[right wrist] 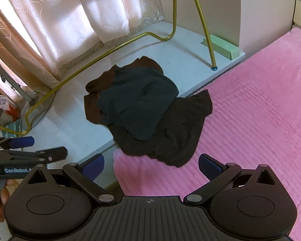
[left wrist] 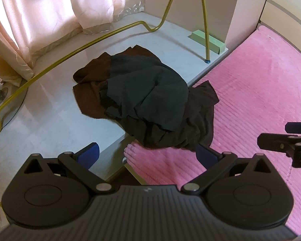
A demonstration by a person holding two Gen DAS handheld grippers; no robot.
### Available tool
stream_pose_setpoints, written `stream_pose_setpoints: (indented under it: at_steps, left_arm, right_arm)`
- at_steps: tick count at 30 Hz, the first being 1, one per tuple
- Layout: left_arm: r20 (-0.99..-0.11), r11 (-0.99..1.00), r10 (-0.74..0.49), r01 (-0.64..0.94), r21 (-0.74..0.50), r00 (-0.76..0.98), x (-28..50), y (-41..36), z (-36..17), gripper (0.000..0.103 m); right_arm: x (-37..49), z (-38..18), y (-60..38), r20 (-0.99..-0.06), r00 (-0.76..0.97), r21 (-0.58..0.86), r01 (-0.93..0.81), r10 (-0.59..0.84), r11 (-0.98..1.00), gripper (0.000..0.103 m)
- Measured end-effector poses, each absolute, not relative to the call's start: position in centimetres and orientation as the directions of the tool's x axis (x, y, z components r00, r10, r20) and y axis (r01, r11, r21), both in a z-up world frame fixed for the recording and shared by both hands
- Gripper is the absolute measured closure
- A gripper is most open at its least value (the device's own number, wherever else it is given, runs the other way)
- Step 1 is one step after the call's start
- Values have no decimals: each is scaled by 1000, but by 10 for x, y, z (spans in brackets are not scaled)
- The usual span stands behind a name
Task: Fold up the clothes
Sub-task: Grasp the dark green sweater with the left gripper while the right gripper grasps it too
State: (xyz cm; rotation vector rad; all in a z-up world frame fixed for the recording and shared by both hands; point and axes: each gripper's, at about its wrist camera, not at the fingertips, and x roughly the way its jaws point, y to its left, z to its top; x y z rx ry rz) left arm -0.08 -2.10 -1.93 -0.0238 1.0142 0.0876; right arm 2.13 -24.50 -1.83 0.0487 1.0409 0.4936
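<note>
A crumpled heap of dark clothes (left wrist: 144,98) (right wrist: 146,110) lies half on a pale ledge, half on a pink ribbed mat. A dark teal garment (left wrist: 146,92) (right wrist: 136,102) tops brown ones (left wrist: 90,84) (right wrist: 94,102). My left gripper (left wrist: 148,156) hovers just short of the heap's near edge, open, nothing between its blue pads. My right gripper (right wrist: 150,167) is likewise open and empty, just before the heap. Each gripper shows at the edge of the other's view: the right one (left wrist: 285,138) over the mat, the left one (right wrist: 34,146) over the ledge.
A gold wire rack (left wrist: 86,44) (right wrist: 90,64) stands on the pale ledge (left wrist: 50,104) (right wrist: 66,120) behind the clothes. A green block (left wrist: 208,41) (right wrist: 222,47) sits by the wall. Pink curtains (left wrist: 50,20) hang at left. The pink mat (left wrist: 260,92) (right wrist: 260,110) stretches right.
</note>
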Motion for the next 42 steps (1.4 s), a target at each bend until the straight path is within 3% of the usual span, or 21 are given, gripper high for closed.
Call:
stream_pose_setpoints:
  at_steps: [7, 13, 25, 31, 33, 34, 36, 37, 38, 39, 42]
  left_arm:
    - [-842, 983, 163, -162, 91, 513, -2, -11, -24, 2]
    - [-826, 975, 221, -130, 180, 518, 18, 14, -38, 2]
    - [-902, 987, 102, 69, 144, 419, 163, 78, -156, 3]
    - [-918, 979, 57, 160, 129, 393, 222, 89, -221, 12]
    - [-919, 969, 49, 203, 138, 390, 235, 86, -234, 29]
    - [-922, 964, 41, 229, 138, 384, 240, 84, -239, 33]
    - [-931, 948, 13, 292, 128, 364, 246, 79, -245, 59]
    - [-934, 938, 4, 322, 127, 356, 247, 76, -244, 65]
    - [-935, 929, -2, 346, 129, 355, 247, 73, -241, 74]
    - [-929, 922, -5, 360, 138, 370, 245, 69, -233, 84]
    - [-902, 910, -36, 386, 148, 430, 235, 61, -194, 87]
  right_arm:
    - [33, -32, -259, -815, 387, 260, -422, 432, 869, 1]
    - [58, -58, -250, -798, 393, 265, -451, 456, 852, 1]
    - [135, -158, -184, -795, 431, 258, -397, 427, 881, 1]
    - [173, -229, -150, -799, 430, 259, -385, 421, 886, 1]
    - [179, -241, -142, -794, 427, 263, -400, 432, 878, 23]
    - [182, -245, -137, -794, 422, 261, -413, 438, 872, 41]
    - [185, -250, -127, -802, 422, 230, -433, 422, 871, 49]
    - [186, -251, -124, -808, 417, 218, -446, 417, 868, 58]
    - [187, -248, -125, -808, 409, 223, -453, 423, 863, 76]
    - [186, -242, -128, -804, 406, 238, -450, 434, 861, 82]
    - [179, -209, -146, -770, 433, 270, -446, 469, 854, 87]
